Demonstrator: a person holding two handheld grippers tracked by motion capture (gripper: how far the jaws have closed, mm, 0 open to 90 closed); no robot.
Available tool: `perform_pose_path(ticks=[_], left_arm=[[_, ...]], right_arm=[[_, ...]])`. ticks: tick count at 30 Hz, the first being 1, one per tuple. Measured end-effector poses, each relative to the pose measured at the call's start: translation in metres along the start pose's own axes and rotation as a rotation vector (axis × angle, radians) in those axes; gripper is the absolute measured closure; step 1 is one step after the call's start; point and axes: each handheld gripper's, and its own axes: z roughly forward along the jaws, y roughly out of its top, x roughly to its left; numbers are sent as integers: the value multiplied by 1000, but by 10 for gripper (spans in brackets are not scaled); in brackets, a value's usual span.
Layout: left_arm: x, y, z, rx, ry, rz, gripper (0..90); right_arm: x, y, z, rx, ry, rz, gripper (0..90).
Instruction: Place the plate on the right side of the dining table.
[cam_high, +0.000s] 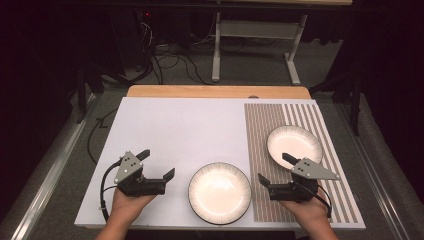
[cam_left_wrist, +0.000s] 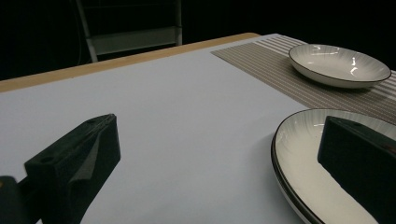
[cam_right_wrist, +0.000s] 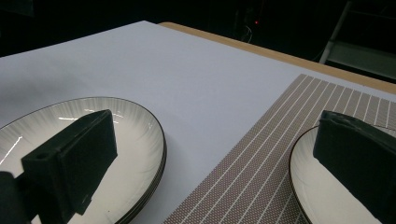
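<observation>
Plate on the mat (cam_high: 294, 145): a white dish with a dark rim and fine ribbed lines, lying on the striped placemat (cam_high: 260, 165) that covers the right part of the table (cam_high: 190, 130). In the right gripper view its near rim (cam_right_wrist: 299, 172) shows just beyond the right-hand finger.

Stack of plates (cam_high: 219, 192): a wider dish of the same pattern, left of the mat and just off its edge, near the front edge of the table. The right gripper view shows at least 2 rims (cam_right_wrist: 156, 172) one on another, so this is judged to be a stack; the exact count cannot be told.

Right gripper (cam_high: 274, 169): held between the 2 dishes, over the near part of the mat. Its fingers stand wide apart, with nothing between them and no contact with either dish.

Left gripper (cam_high: 156, 164): held left of the stack, over bare table. Its fingers are likewise apart and empty; 1 finger (cam_left_wrist: 359, 163) hangs in front of the stack's near rim.

Step in hand, as judged: 1 plate lies released on the mat, and the right gripper is free between placing and the next pick. The next move calls for bringing the open fingers to the rim of the stack's top plate, with 1 finger above and 1 below the rim, so that only that plate lifts. A shallow grip could let the smooth rim slip.
</observation>
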Motion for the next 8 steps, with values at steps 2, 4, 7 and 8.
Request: perform_pose_path(ticks=[2, 4, 7, 8], left_arm=[[-1, 0, 0, -2, 0, -1, 2], [-1, 0, 0, -1, 0, -6, 2], [0, 0, 0, -2, 5, -12, 2], [0, -1, -1, -3, 6, -15, 2]], right_arm=[[0, -1, 0, -5, 8, -5, 3], [0, -2, 0, 1, 11, -7, 3], [-2, -3, 0, 7, 11, 1, 3], [-2, -3, 0, 9, 10, -1, 3]])
